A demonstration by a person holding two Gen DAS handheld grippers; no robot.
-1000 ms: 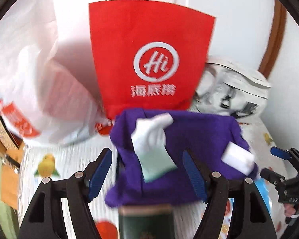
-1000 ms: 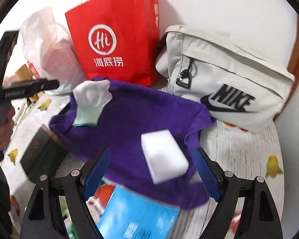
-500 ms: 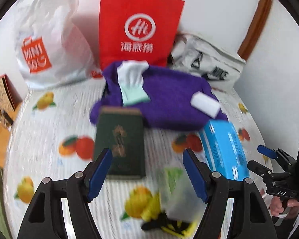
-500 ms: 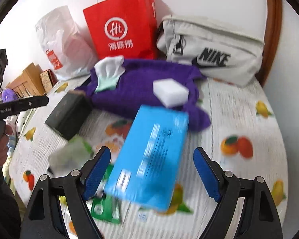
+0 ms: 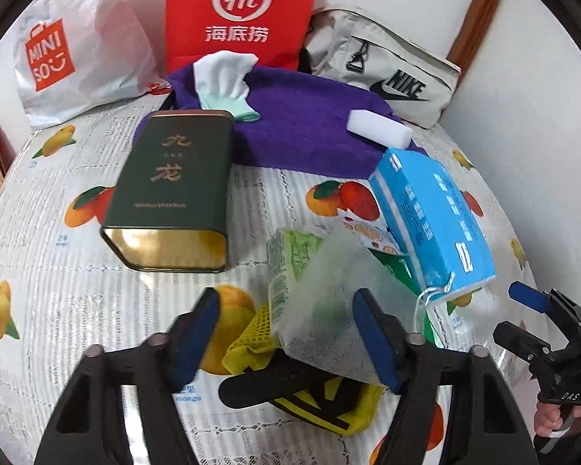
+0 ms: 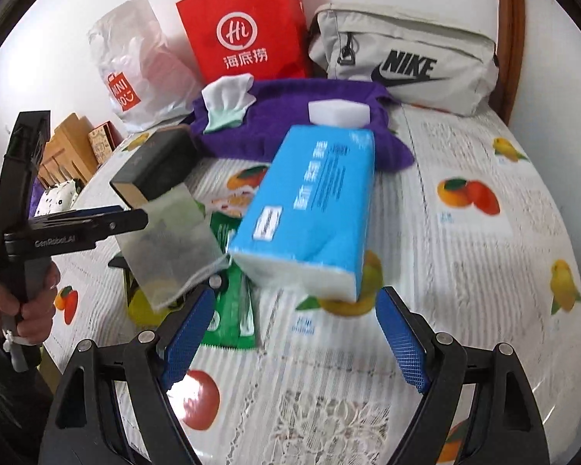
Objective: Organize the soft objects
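Both hands are tilted steeply downward over the worktop (image 6: 464, 271), which is covered in a white cloth printed with fruit. The left hand-held gripper (image 5: 286, 333) has its blue pads partway apart and its jaws are closing; a translucent drawstring pouch (image 5: 337, 290) lies between them, though I cannot tell whether the pads press on it yet. In the right wrist view, the person's left hand (image 6: 31, 302) is wrapped around that tool's black handle at the left edge. The right hand-held gripper (image 6: 294, 333) stands wide, empty, its pads apart just in front of the near end of a blue tissue pack (image 6: 313, 209), not touching it. Under and beside the pouch are a yellow mesh item (image 5: 259, 333) and green packets (image 6: 232, 310). To the left lies a dark green tin (image 5: 174, 182) on its side. Farther back a purple towel (image 5: 302, 131) is spread out, with a white glove (image 5: 224, 77) and a white sponge block (image 5: 379, 131) resting on it. Behind the towel, against the wall, stand a white plastic bag (image 5: 77, 62), a red paper bag (image 5: 244, 11) and a grey Nike bag (image 6: 406, 62).
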